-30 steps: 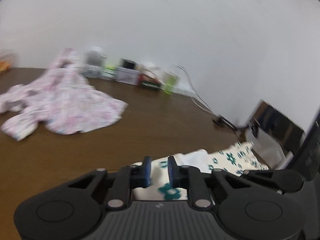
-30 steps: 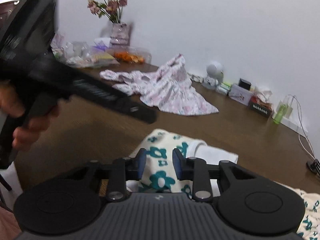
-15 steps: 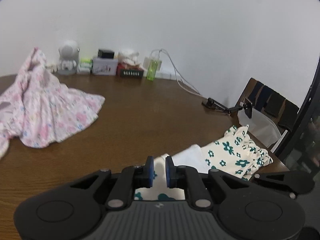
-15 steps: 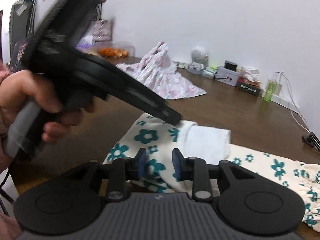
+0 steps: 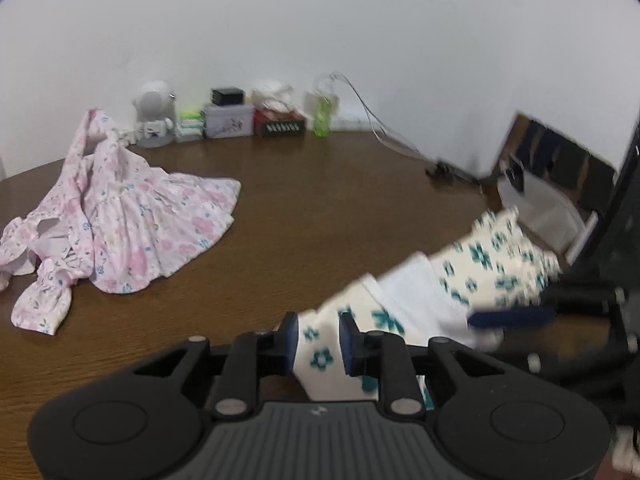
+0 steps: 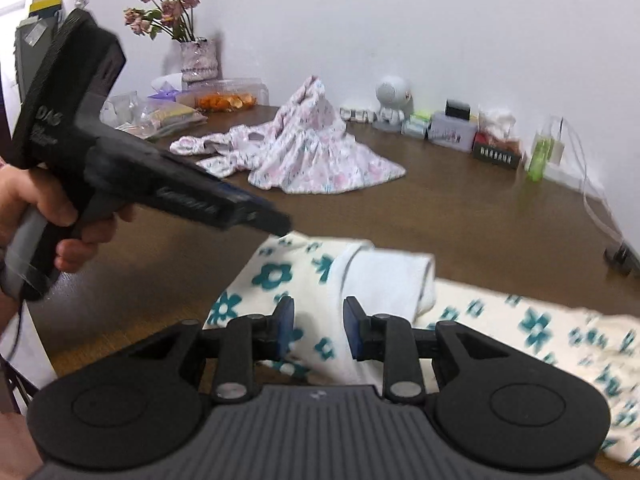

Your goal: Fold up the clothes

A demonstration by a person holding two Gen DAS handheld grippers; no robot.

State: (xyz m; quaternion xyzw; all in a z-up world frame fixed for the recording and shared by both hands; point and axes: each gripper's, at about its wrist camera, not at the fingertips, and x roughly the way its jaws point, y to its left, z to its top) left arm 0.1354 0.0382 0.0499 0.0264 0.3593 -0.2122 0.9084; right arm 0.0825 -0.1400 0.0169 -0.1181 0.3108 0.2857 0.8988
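Observation:
A cream garment with teal flowers (image 5: 496,264) (image 6: 272,276) lies flat at the near edge of the brown table (image 5: 320,208), a white inner part (image 6: 384,276) turned out on top. My left gripper (image 5: 319,340) is open, and the cloth's near corner shows in the gap between its fingers. In the right wrist view a hand (image 6: 60,216) holds the left gripper (image 6: 276,224), its tip just above the garment's far-left edge. My right gripper (image 6: 319,328) is open over the garment's near side, beside the white part. It also shows blurred as the right gripper (image 5: 508,316) in the left wrist view.
A crumpled pink floral dress (image 5: 132,220) (image 6: 312,152) lies further back on the table. Along the wall stand a white robot figure (image 5: 154,116), small boxes (image 5: 228,120), a green bottle (image 5: 322,116) with a cable, and a flower vase (image 6: 196,60). A chair (image 5: 560,168) stands at the right.
My left gripper's fingers have spread a little wider and now frame the garment's corner. The left gripper has shifted left in the right wrist view. The right gripper's gap is unchanged.

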